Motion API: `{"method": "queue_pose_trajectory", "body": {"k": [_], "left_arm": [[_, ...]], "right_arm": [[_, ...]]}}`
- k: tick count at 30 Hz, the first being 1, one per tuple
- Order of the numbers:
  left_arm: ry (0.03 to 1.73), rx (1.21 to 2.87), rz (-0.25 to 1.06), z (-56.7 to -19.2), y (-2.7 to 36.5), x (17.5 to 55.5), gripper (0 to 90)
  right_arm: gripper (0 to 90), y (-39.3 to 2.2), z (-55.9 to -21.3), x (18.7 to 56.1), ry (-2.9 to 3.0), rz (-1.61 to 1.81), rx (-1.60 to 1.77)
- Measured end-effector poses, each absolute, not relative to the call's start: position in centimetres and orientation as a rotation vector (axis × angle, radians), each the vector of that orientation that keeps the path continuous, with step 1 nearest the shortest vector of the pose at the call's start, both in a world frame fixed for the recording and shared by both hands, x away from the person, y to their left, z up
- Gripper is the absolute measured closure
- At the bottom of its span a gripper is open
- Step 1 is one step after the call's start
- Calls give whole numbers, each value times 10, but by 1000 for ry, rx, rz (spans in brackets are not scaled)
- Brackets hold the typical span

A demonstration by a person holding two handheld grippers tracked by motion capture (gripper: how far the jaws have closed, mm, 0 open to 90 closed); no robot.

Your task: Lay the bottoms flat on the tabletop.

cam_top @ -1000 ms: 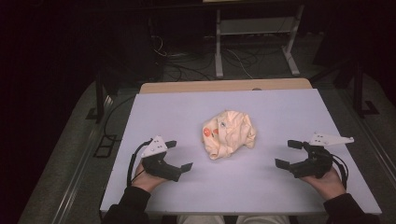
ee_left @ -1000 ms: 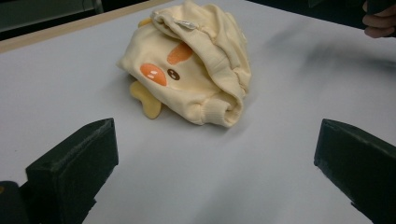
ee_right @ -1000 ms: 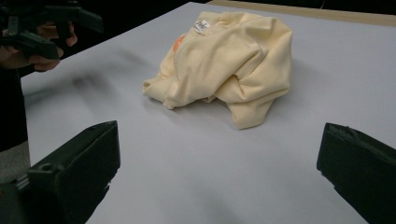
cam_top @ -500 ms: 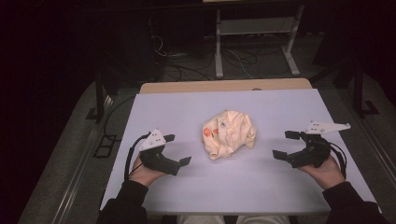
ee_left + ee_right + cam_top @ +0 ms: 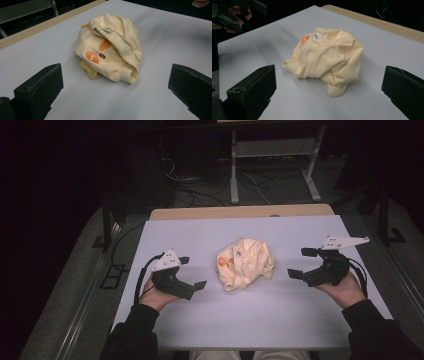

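Dark floor, tangled cables and a metal rack are surrounding the pale lavender table (image 5: 200, 320), whose far edge is showing a strip of bare wood. I am holding my left gripper (image 5: 191, 272) at the near left with its jaws spread wide, gripping nothing and touching nothing; in the left gripper view the two black jaws are standing far apart at the bottom corners with open tabletop between them. I am holding my right gripper (image 5: 302, 263) at the right, its jaws likewise gaping wide and closed on nothing, hovering over the table and apart from the cloth.

Between the two tools, at the middle of the table, a crumpled cream-yellow garment (image 5: 245, 263) is lying in a loose heap, near both grippers but touched by neither. The left gripper view is revealing what the high view only hints at: orange printed patches with a small dark dot on the garment's (image 5: 110, 55) front, and a darker yellow flap poking out beneath its near left side. The right gripper view is facing the plainer, folded side of the garment (image 5: 329, 58), where a small white label (image 5: 316, 36) is sitting by the neckline next to a sliver of orange; my left hand (image 5: 235, 15) and its gripper are also appearing in that view's far left corner.
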State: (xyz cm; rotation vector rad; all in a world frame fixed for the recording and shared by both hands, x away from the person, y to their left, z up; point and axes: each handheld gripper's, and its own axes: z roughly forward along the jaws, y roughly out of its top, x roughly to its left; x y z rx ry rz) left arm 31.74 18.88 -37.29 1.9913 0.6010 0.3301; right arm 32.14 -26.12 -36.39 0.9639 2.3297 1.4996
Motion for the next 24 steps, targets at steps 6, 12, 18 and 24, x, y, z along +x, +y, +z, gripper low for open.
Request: {"method": "queue_pose_trajectory", "body": {"k": [6,12,18,24], "left_arm": [[597,2001,337,-366,186,325,0],[589,2015,341,-361,182,332,0],[590,2022,345,-356,178,339,0],[585,2029,333,-355,172,341,0]], "right_arm": [[0,-258,-357,330,2336,1476,946],[0,-252,-353,336,2359,1453,924],[0,-246,-348,343,2371,1441,907],[0,-242,-346,351,2389,1417,906]]}}
